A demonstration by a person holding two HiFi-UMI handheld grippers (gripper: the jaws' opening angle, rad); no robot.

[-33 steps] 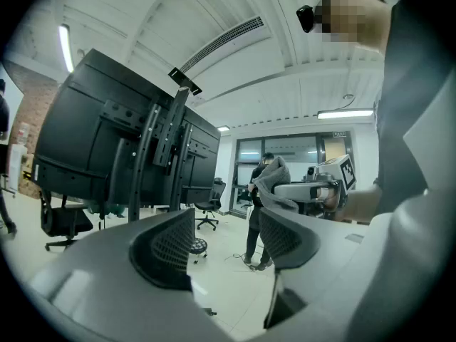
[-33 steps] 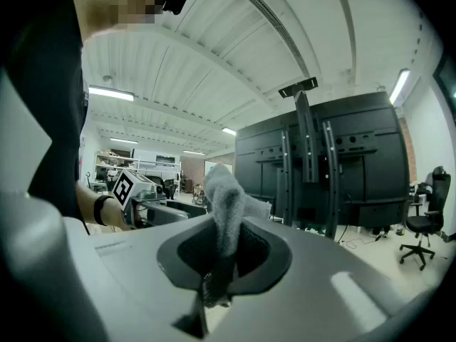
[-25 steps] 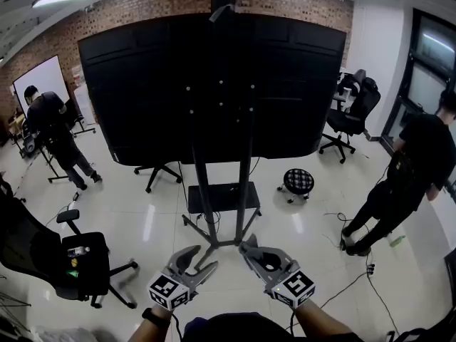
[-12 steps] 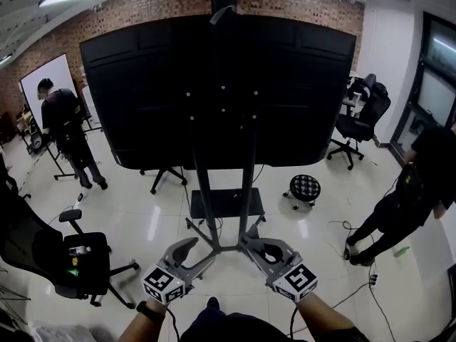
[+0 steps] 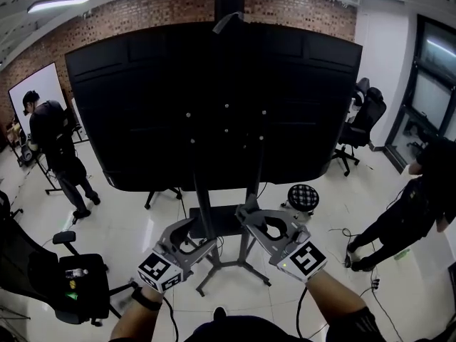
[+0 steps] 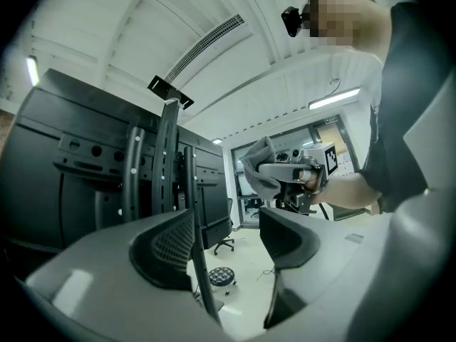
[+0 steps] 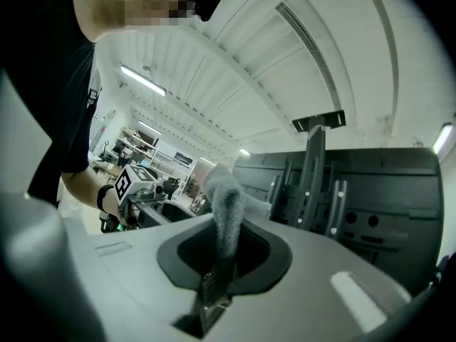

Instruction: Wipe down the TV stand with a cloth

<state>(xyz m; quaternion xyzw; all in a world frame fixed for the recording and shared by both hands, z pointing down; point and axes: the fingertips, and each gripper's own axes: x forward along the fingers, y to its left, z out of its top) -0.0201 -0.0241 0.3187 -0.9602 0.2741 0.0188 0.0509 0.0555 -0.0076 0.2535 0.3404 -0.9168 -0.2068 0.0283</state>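
Grey cloth (image 7: 226, 205) clamped in right tool (image 5: 251, 216), forearm (image 5: 336, 299) stretched forward.

Site reads to me as an open-plan office or lab workspace, not a home; far wall is exposed brick (image 5: 178, 6); long ceiling light strips (image 5: 57, 4) overhead; floor (image 5: 142, 226) is glossy white and mirrors the lights; whiteboard (image 5: 28, 91) on a frame at far left; wheeled office chairs near left (image 5: 64, 280) and far right (image 5: 367, 116), a round stool (image 5: 302, 197) between; large black screen (image 5: 214, 98) on a TV stand (image 5: 201, 198) in the middle; loose cables (image 5: 335, 234) on the floor at right; dark-clothed people standing far left (image 5: 57, 148) and right (image 5: 413, 212); right gripper view shows what look like shelves (image 7: 132, 144) in the distance.
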